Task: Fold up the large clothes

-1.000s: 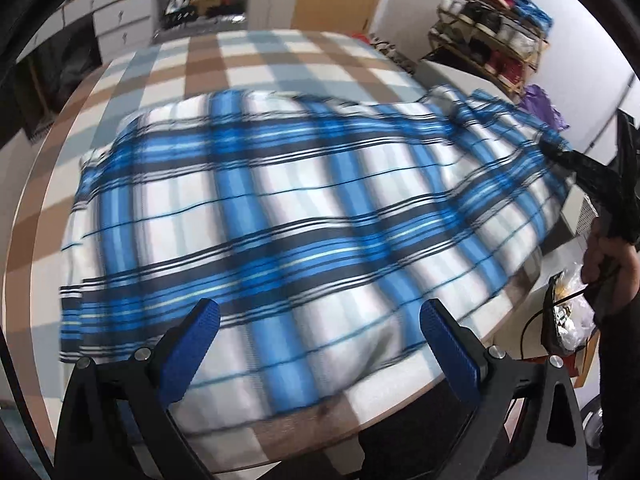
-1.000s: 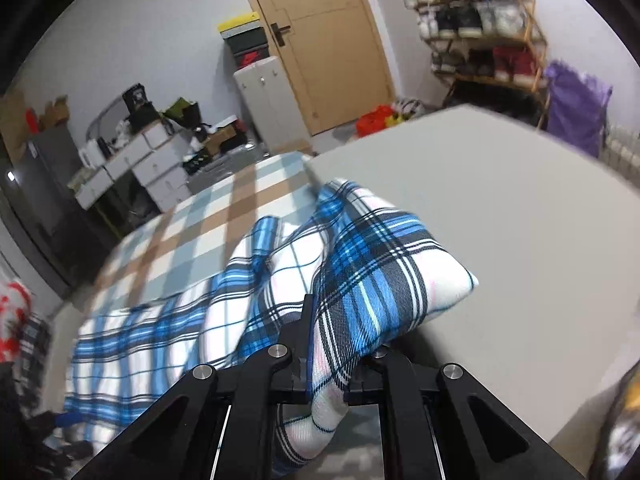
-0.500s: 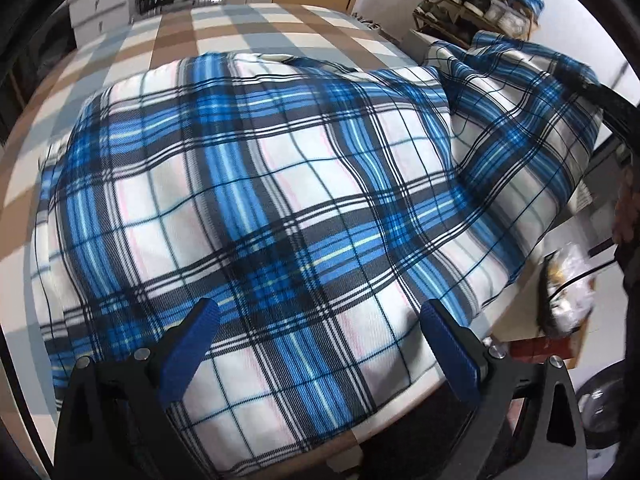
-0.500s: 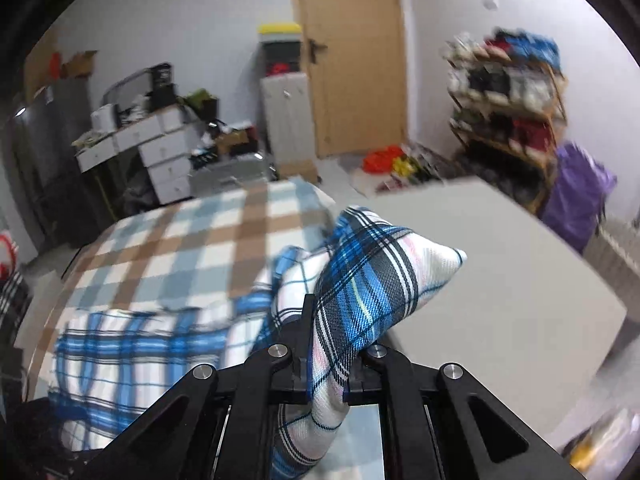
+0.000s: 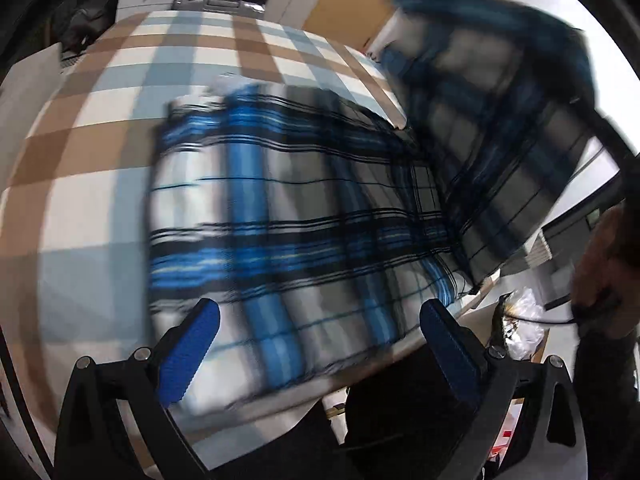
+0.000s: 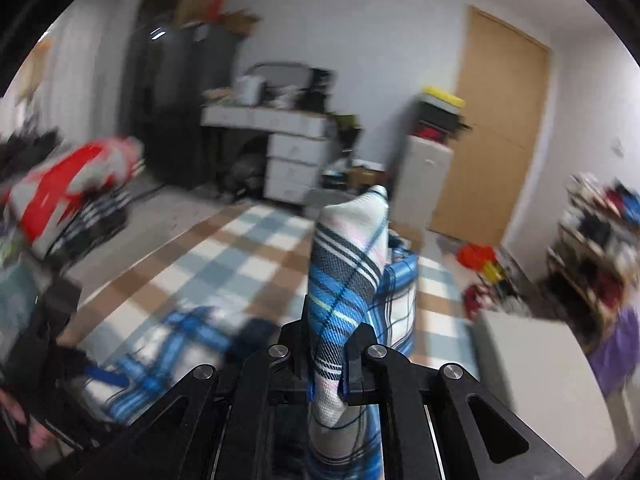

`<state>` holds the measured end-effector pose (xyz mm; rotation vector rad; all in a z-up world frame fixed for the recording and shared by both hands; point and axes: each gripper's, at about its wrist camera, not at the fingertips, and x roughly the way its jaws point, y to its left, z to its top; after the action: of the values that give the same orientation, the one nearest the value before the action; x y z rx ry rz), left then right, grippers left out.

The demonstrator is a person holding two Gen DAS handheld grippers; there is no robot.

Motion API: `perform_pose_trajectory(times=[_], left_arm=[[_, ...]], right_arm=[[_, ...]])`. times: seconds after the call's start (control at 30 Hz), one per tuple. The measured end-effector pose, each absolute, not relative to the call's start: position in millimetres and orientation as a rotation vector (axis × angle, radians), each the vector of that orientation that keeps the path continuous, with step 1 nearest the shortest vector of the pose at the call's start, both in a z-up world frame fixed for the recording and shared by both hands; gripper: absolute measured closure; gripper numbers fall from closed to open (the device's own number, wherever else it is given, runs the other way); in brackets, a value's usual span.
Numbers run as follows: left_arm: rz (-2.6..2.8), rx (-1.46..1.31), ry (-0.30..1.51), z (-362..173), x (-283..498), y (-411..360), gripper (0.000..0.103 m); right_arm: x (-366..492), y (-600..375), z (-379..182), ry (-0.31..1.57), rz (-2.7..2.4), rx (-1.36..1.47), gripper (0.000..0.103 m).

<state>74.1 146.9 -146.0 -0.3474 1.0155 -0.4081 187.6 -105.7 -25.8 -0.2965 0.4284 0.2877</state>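
A blue, white and black plaid garment (image 5: 288, 216) lies spread on a checked tablecloth (image 5: 80, 152), blurred by motion. Its right part (image 5: 500, 140) is lifted up off the table. My left gripper (image 5: 316, 336) is open and empty, with blue pads, just above the garment's near edge. My right gripper (image 6: 326, 340) is shut on a bunched corner of the plaid garment (image 6: 348, 264), which stands up between the fingers. The rest of the garment (image 6: 168, 344) hangs down to the table below.
White drawers (image 6: 296, 148), a tall white cabinet (image 6: 424, 176) and a wooden door (image 6: 500, 140) stand beyond the table. A shoe rack (image 6: 600, 240) is at the right. A red and white bundle (image 6: 68, 196) lies at the left.
My right gripper has lifted its corner higher and swung left over the table. The raised flap now hangs above the garment's right side. The left gripper has stayed open and shifted its view rightward.
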Motion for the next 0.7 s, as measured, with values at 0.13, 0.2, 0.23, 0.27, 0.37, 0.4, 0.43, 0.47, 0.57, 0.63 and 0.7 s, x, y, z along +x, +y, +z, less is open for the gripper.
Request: perform_pose_trajectory(times=[0.13,0.2,0.23,0.27,0.37,0.4,0.43,0.47,0.57,0.63,0.7], left_arm=[[-0.399,-0.358,0.987,-139,55,178,0.006],[-0.404,-0.388,0.976,-136,53,193,0.006],[-0.4,-0.412,0.968,-135,53,206,0.006],[-0.384,-0.427,0.962,-134,55,214,0.006],[-0.413,-0.504,0.936,-125,68,231,0.006],[-0.455,-0.54,0.925,-121,72,232,0.006],[-0.497,-0.565,0.916,-115,81,231,0.006],[-0.537,-0.575,0.911,-110,90,228,0.006],[-0.676,-0.585,0.921,-97,128,203,0.004],[-0.682,-0.591,0.96,-96,154,181,0.005],[-0.704,-0.545,1.014,-96,174,156,0.005]], right_arm=[[183,-40,-72,0.507,0.399,-0.37,0.095],[180,-13,-107,0.573,0.446,-0.43,0.095],[179,-7,-120,0.597,0.463,-0.429,0.094],[180,1,-138,0.646,0.488,-0.43,0.094],[178,3,-161,0.687,0.505,-0.405,0.094],[179,0,-165,0.702,0.513,-0.386,0.094],[180,-5,-166,0.707,0.516,-0.363,0.093],[181,-9,-167,0.709,0.526,-0.33,0.092],[178,-17,-166,0.715,0.545,-0.261,0.092],[177,-23,-168,0.722,0.559,-0.217,0.091],[175,-28,-170,0.722,0.557,-0.183,0.091]])
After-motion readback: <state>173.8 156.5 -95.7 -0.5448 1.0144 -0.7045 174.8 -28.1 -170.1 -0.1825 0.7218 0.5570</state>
